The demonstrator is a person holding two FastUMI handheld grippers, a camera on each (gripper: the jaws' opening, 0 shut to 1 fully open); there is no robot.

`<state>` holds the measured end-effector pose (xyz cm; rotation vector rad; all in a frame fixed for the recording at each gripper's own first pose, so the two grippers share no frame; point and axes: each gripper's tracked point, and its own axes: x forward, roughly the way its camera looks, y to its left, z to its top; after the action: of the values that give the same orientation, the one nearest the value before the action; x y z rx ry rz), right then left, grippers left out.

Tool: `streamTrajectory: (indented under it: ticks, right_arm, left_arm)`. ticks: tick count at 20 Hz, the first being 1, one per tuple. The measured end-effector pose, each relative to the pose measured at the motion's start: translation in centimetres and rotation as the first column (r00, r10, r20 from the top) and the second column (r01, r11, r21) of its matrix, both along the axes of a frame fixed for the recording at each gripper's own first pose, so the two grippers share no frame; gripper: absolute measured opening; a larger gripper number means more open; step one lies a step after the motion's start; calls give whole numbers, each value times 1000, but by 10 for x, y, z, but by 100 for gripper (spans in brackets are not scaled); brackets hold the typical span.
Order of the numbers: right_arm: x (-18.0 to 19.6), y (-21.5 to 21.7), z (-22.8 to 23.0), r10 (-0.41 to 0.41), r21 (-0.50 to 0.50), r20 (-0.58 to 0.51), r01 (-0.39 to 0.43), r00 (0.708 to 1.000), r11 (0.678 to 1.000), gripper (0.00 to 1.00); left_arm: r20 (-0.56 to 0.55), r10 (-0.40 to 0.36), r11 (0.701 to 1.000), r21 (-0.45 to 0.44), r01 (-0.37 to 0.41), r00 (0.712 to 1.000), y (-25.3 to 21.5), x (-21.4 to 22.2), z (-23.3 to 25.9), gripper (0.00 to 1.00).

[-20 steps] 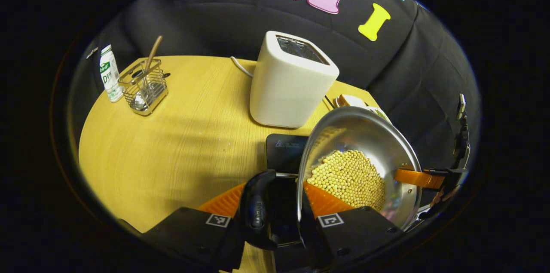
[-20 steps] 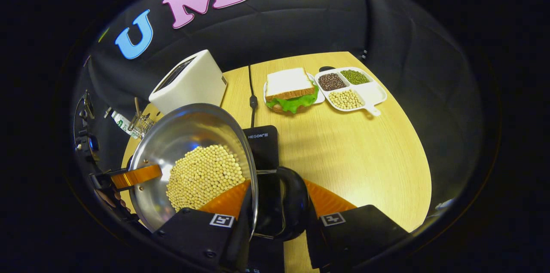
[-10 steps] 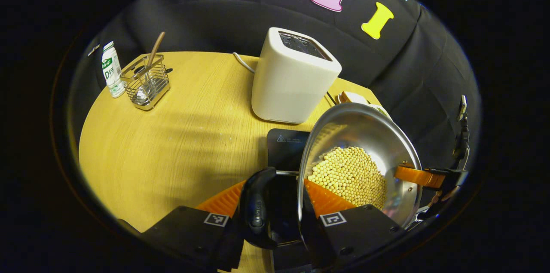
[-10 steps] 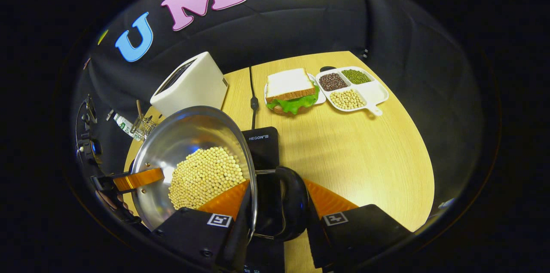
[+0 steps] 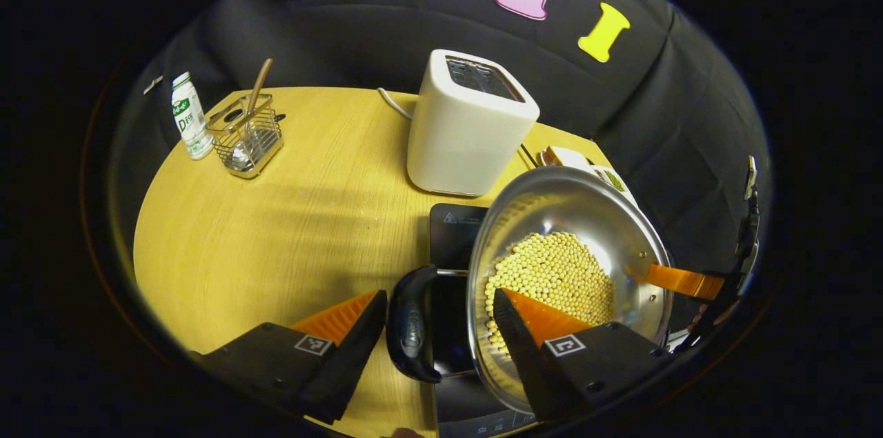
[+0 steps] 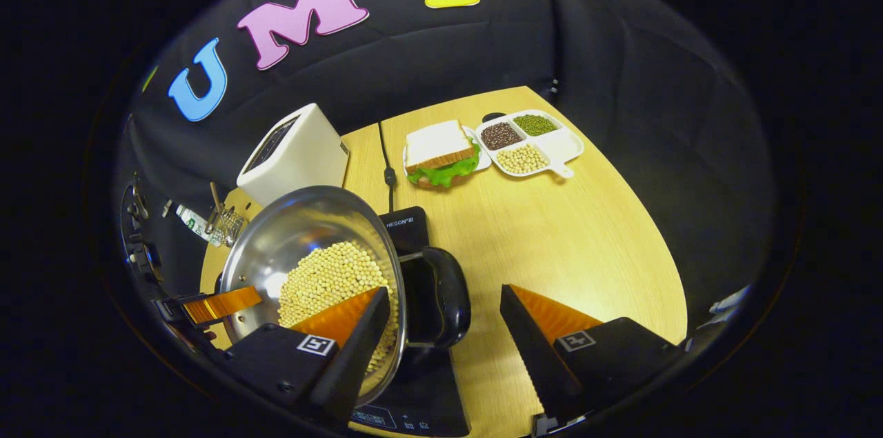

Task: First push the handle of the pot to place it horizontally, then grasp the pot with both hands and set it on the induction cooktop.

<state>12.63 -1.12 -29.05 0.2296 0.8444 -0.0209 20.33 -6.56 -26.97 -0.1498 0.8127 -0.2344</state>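
i judged the placing step all but finished: the pot [image 5: 572, 265], steel and heaped with pale beans [image 5: 552, 279], sat on the induction cooktop [image 5: 455, 231] near the front edge of the surface [image 5: 276, 217], just this side of the white toaster [image 5: 469, 127]. my left tool [image 5: 438, 327] stood wide open, its two fingers spread to either side of the pot's left handle [image 5: 410, 324], one finger outside the loop and the other reaching over the rim above the beans; i could not tell whether either finger grazed the metal. my right tool [image 6: 441, 334] was open just as wide around the pot's right handle [image 6: 445, 296], gripping nothing, one finger over the beans and the other over bare wood. both handles lay level, so the pushing step looked done too. what the next move seemed to call for was drawing both tools straight back and up, clear of the loops and the rim, without snagging a handle and dragging the pot off the cooktop. the sandwich [image 6: 438, 152] and the divided dish [image 6: 528, 141] sat far off to the right, out of the way.
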Motion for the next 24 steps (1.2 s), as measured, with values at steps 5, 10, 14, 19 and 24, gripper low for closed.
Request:
streamTrajectory:
  ticks: [5, 10, 14, 19, 24]
  right_arm:
    - [-23, -8, 21, -39, -52, 67, 42, 997, 998, 100]
    - [-38, -8, 61, -83, -67, 173, 96, 981, 993, 99]
    - [-50, -9, 102, -118, -78, 276, 145, 954, 986, 99]
    - [-73, -5, 166, -122, -114, 446, 191, 887, 975, 99]
    - [-116, 3, 244, -90, -116, 693, 234, 716, 965, 99]
  left_arm:
    - [58, -57, 996, 74, 53, 997, 2, -9, 18, 95]
    - [174, -103, 985, 153, 76, 979, 10, -16, 59, 96]
    - [302, -127, 984, 158, 82, 945, 11, -27, 113, 95]
    - [512, -100, 988, 156, 22, 853, 34, -52, 197, 95]
    - [704, -84, 988, 153, -35, 705, 59, -99, 265, 95]
